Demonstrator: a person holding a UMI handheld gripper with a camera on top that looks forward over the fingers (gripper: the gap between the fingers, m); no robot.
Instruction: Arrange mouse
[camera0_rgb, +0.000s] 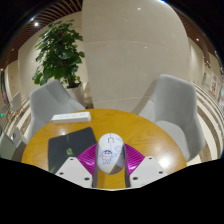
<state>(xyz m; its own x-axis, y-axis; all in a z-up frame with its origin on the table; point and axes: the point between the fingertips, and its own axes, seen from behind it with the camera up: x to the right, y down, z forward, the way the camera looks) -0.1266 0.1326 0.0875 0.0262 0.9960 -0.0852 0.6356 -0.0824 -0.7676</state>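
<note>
A white computer mouse (110, 150) with a pale, glossy, rounded shell lies flat and right side up between the gripper's two fingers, lengthwise along them. Its sides meet the magenta pads, which hide the surface under it.

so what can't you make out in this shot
- Mouse, gripper view: near end hidden behind the fingers; stands between the pads, contact unclear.
- Gripper: fingertips cut off below.
- Black mat: near corner hidden by the left finger.
- White item at the table's far side: too small to identify.
</note>
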